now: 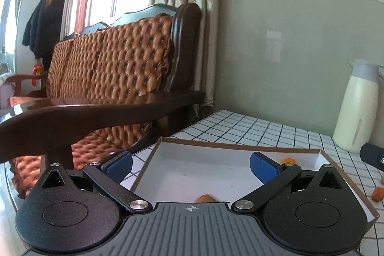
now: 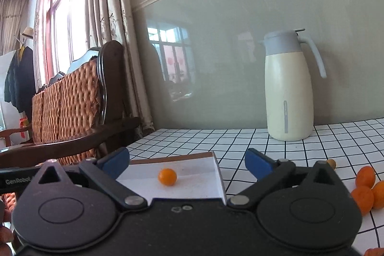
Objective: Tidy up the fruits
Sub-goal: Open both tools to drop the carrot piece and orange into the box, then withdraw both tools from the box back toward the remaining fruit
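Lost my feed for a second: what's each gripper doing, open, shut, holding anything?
Left gripper: open, holding nothing, above the white box.
Right gripper: open, holding nothing; an orange fruit lies in the box ahead.

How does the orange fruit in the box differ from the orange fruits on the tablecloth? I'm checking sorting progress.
The fruit in the box lies alone on the white box floor; the fruits on the tablecloth bunch together, outside it. The boxed one looks round, the loose ones more oval. All are orange, small and ungripped.
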Demonstrator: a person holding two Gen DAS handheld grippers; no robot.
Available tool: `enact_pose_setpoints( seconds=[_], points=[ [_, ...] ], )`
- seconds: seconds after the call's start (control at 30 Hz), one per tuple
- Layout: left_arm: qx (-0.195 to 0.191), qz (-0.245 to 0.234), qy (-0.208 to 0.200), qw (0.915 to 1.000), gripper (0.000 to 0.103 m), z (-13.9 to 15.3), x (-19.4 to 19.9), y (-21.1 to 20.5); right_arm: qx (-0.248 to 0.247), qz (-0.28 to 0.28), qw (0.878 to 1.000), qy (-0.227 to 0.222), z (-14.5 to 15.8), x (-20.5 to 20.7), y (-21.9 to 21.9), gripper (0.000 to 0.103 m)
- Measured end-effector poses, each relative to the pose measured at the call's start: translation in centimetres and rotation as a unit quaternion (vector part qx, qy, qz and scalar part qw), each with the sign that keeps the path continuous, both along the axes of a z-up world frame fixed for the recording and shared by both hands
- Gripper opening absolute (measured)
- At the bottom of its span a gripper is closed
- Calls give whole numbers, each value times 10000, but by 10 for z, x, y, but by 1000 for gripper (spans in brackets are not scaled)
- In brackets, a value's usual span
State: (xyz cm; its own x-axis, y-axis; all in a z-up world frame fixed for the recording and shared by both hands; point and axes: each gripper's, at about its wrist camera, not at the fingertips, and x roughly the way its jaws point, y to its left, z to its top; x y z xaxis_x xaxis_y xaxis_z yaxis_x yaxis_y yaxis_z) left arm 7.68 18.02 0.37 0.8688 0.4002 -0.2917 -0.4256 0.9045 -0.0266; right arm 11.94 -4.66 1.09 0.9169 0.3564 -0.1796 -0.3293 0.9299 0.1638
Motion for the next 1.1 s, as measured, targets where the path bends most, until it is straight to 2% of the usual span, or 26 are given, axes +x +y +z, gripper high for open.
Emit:
enact_pose_setpoints(
  seconds=[0.33, 0.57, 0.9, 1.1],
  points=[
    [50, -246, 104, 9996, 103, 3, -5, -12, -66, 13, 9999, 101, 0, -9, -13, 97],
    [81, -483, 207, 9986, 103, 0, -5, -26, -16, -54, 9994, 335, -5, -17, -31, 97],
    [306, -974, 273, 9944, 103, -2, -5, -67, -49, -391, 9981, 476, -8, -31, -65, 97],
    [302, -1242, 261, 9915, 103, -1, -3, -91, -78, -684, 9965, 472, -10, -41, -90, 97]
  ],
)
